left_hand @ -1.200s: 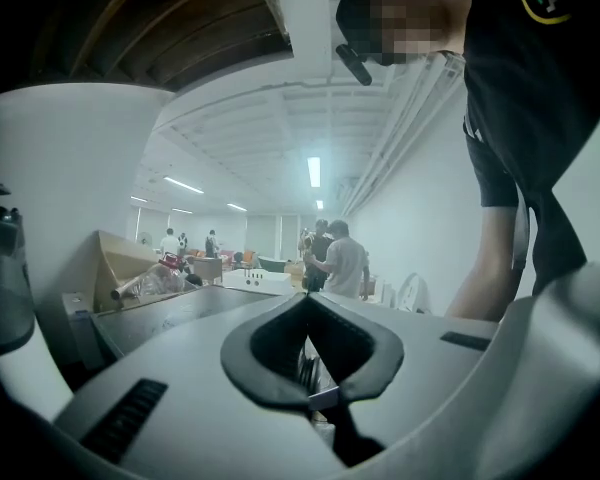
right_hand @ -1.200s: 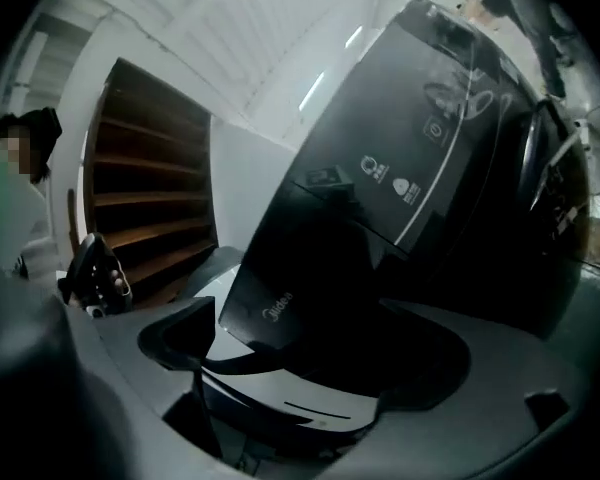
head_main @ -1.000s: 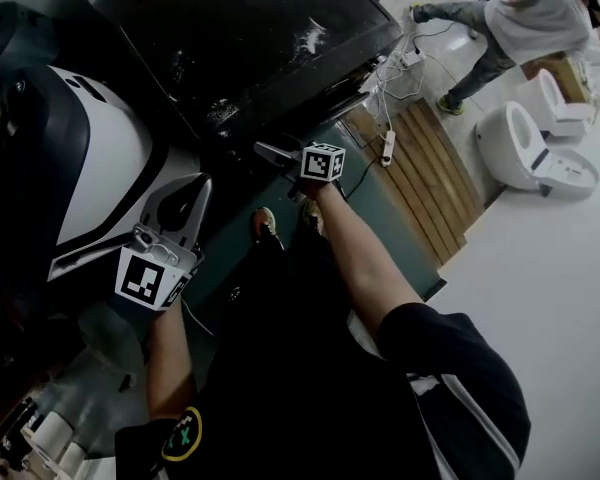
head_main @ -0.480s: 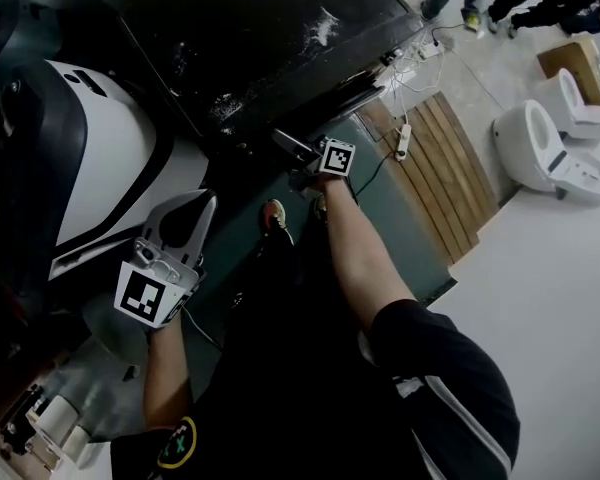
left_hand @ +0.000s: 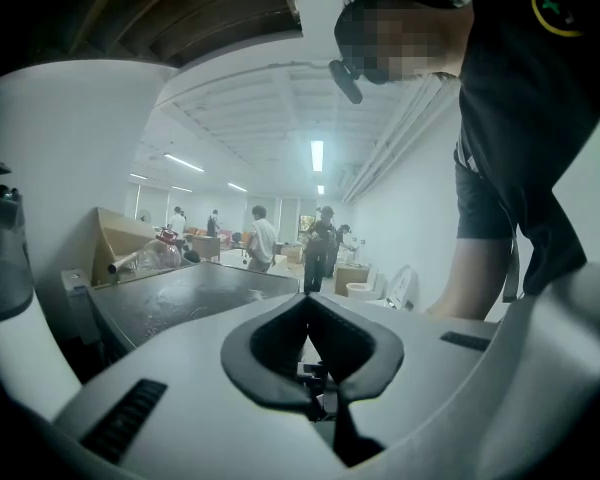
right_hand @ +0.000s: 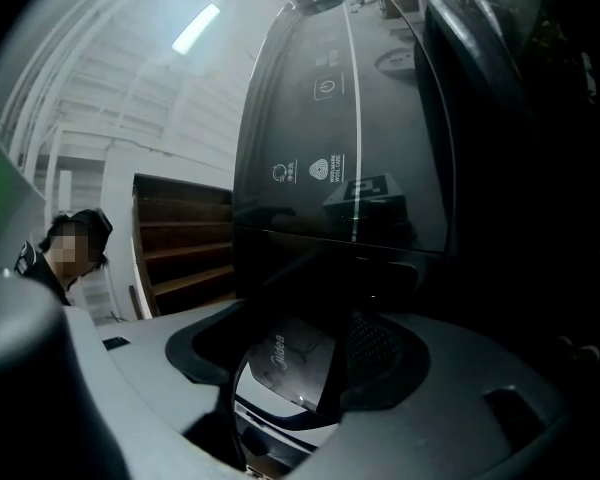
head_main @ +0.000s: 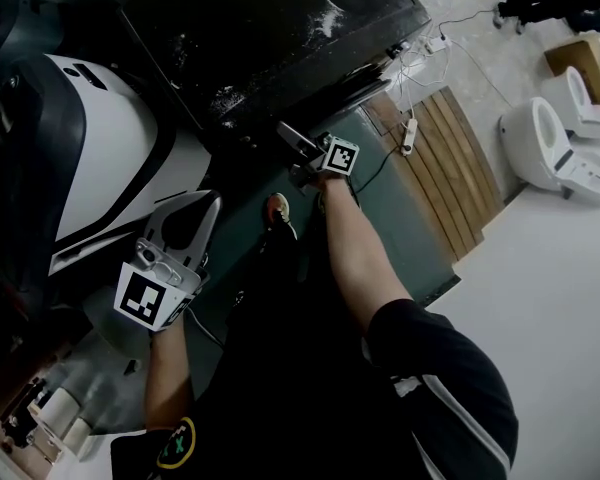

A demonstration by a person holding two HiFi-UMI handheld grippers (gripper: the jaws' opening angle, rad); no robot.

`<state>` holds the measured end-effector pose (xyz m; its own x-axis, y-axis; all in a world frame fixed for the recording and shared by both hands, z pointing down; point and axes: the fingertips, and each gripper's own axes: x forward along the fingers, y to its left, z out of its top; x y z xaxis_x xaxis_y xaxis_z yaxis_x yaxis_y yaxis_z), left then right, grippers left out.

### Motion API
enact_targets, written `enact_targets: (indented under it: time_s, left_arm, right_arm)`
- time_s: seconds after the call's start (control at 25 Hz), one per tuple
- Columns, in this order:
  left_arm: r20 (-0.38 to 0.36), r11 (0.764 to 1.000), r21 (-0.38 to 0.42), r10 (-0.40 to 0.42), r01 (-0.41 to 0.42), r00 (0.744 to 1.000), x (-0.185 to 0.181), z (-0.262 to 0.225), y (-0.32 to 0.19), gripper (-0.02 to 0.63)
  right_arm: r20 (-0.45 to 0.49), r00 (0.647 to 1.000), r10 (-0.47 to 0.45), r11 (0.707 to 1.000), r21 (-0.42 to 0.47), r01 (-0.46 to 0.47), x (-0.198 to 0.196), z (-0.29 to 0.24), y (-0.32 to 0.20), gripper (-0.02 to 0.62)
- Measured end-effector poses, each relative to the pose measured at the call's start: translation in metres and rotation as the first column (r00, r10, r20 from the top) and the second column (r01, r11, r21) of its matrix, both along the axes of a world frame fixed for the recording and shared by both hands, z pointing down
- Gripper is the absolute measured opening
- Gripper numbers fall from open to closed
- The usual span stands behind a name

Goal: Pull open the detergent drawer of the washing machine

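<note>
The washing machine (head_main: 260,38) is black and glossy, and I see its top from above in the head view. My right gripper (head_main: 286,133) reaches under its front edge, tilted upward. In the right gripper view the dark control panel (right_hand: 340,118) with white icons rises above the jaws. A glossy dark drawer front (right_hand: 285,363) with a brand logo lies between the closing jaws of the right gripper (right_hand: 295,358). It fills the gap from one pad to the other. My left gripper (head_main: 212,202) hangs at lower left, shut on nothing. In its own view the left gripper (left_hand: 308,306) points away from the machine.
A white and dark appliance (head_main: 100,158) stands just left of my left gripper. Wooden slats (head_main: 445,168), a power strip (head_main: 410,136) with cables and a white toilet (head_main: 555,153) lie to the right on the floor. Several people (left_hand: 260,243) stand far behind.
My right gripper has rolled and tipped upward against the machine's front edge, hardly shifting place. The left gripper has stayed where it was. The people at top right have left the head view.
</note>
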<state>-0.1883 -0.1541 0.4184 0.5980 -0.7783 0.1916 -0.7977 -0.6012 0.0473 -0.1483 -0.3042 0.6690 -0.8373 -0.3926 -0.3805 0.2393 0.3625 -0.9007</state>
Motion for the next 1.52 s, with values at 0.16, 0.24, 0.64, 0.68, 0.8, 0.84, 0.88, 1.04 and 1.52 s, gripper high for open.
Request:
enact_targets:
  time_s: [0.16, 0.24, 0.64, 0.68, 0.8, 0.84, 0.88, 1.04, 1.52]
  left_arm:
    - [-0.003, 1.0, -0.002, -0.006, 0.006, 1.0, -0.004, 0.0, -0.002, 0.018]
    - [-0.005, 1.0, -0.003, -0.007, 0.007, 1.0, -0.006, 0.0, -0.005, 0.018]
    - [-0.033, 1.0, 0.011, 0.009, -0.009, 0.999, 0.001, 0.0, -0.021, 0.018]
    - [-0.035, 1.0, 0.009, 0.012, -0.012, 0.999, 0.002, 0.001, -0.022, 0.018]
    - [-0.037, 1.0, 0.005, 0.018, -0.018, 0.999, 0.004, 0.003, -0.024, 0.018]
    - [-0.037, 1.0, 0.005, 0.018, -0.018, 0.999, 0.004, 0.003, -0.024, 0.018]
    - [-0.036, 1.0, 0.005, 0.019, -0.019, 0.999, 0.004, 0.003, -0.025, 0.018]
    - [-0.038, 1.0, 0.013, 0.02, -0.02, 0.999, 0.002, -0.001, -0.028, 0.018]
    - [-0.066, 0.996, 0.084, 0.022, -0.017, 0.998, 0.001, -0.026, -0.043, 0.018]
  right_arm:
    - [-0.017, 1.0, -0.012, 1.0, 0.006, 0.012, 0.009, 0.005, 0.009, 0.268]
    - [-0.025, 1.0, -0.014, 1.0, 0.013, 0.014, 0.023, 0.006, 0.023, 0.268]
    - [-0.039, 0.998, -0.04, 0.999, 0.015, 0.041, 0.097, 0.004, 0.099, 0.276]
    - [-0.045, 0.998, -0.044, 0.999, 0.022, 0.045, 0.1, 0.003, 0.103, 0.275]
    - [-0.077, 0.995, -0.06, 0.997, 0.036, 0.063, 0.1, 0.004, 0.105, 0.272]
    - [-0.083, 0.994, -0.07, 0.997, 0.033, 0.073, 0.099, 0.005, 0.105, 0.278]
    - [-0.097, 0.992, -0.08, 0.996, 0.029, 0.083, 0.099, 0.008, 0.106, 0.29]
    - [-0.27, 0.953, -0.138, 0.987, 0.037, 0.153, 0.104, 0.021, 0.115, 0.287]
    - [-0.632, 0.756, 0.169, 0.761, 0.571, 0.308, 0.116, -0.158, 0.089, 0.225]
